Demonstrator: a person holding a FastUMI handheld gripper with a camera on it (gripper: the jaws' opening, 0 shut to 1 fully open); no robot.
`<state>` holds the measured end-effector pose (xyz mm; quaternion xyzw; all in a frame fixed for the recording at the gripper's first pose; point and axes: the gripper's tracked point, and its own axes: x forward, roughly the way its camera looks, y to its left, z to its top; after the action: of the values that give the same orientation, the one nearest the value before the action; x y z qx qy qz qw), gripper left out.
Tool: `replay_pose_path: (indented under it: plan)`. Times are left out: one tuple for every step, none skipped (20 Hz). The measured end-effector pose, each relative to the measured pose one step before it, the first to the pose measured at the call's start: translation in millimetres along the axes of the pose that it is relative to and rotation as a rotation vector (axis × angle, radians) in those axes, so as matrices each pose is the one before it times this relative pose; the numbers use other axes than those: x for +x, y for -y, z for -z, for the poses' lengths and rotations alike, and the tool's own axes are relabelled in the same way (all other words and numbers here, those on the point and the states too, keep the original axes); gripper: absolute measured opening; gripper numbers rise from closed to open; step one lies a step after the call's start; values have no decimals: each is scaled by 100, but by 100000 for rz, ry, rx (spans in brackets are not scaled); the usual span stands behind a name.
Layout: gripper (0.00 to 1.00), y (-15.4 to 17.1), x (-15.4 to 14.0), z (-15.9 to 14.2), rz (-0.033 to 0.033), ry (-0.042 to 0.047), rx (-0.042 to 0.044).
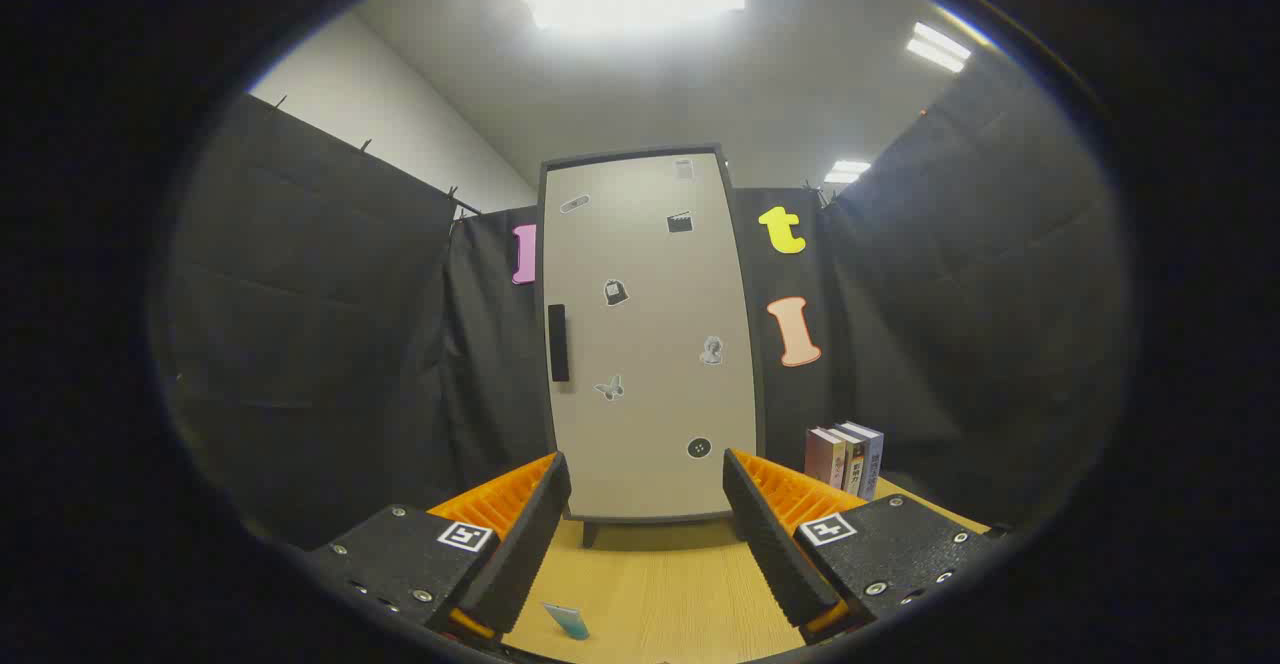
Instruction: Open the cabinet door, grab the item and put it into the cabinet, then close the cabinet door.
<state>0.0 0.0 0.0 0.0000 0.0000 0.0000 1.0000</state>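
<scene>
Two fingers (pixel 560 499) of my gripper (pixel 647 534) stood wide apart, empty, cabinet (pixel 650 344) door shut ahead, teal item (pixel 567 621) between them on the table (pixel 660 584).

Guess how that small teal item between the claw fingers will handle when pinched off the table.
The teal item looks thin and flat on the wooden table, so probably light, hard to get under, and apt to slide. Stiffness can't be judged. The claw is open, holding nothing.

A tall pale cabinet (pixel 650 344) stands upright on the wooden table, its door closed, a dark vertical handle (pixel 558 342) near the door's left edge. A small teal item (pixel 567 621) lies flat before the cabinet.
</scene>
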Motion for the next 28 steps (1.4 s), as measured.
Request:
replay_pose_path:
  plan:
    - [95,20,159,-30,280,328,-229]
    - [95,-36,13,63,-48,-197,65]
    - [95,15,-91,148,-109,-468,244]
    - [95,14,1,-29,60,-278,257]
    - [95,36,12,20,85,-222,264]
    - [95,-31,-3,16,-55,-304,218]
    - [95,28,59,90,-18,-170,143]
    - [95,-9,21,-69,-83,12,165]
    - [95,-10,35,72,-121,-10,202]
    - [95,-42,13,-25,-208,-94,183]
    - [95,35,5,134,-311,-136,160]
    - [95,-36,8,-5,-384,-59,58]
    - [95,1,60,-19,-454,-18,-87]
    - [95,43,-2,-58,-130,92,-184]
    - [95,-40,29,-49,-109,290,0]
    - [95,-43,24,-7,-173,-4,101]
    - [95,21,-57,56,-1,-125,174]
    - [95,-57,-34,-71,-164,-91,279]
    - [95,7,32,-6,-129,-39,278]
    - [95,18,41,2,-71,96,185]
    - [95,-14,91,-72,-97,-32,112]
    - [95,-20,65,108,-295,-329,190]
    - [95,-73,148,-13,-526,-440,202]
    - [95,-90,166,-90,-653,-197,337]
    - [95,-155,128,-164,-1016,121,355]
    - [95,-563,1088,-608,-839,346,355]
    - [95,-764,1725,-792,-888,374,197]
    - [95,-219,1860,-640,-653,480,54]
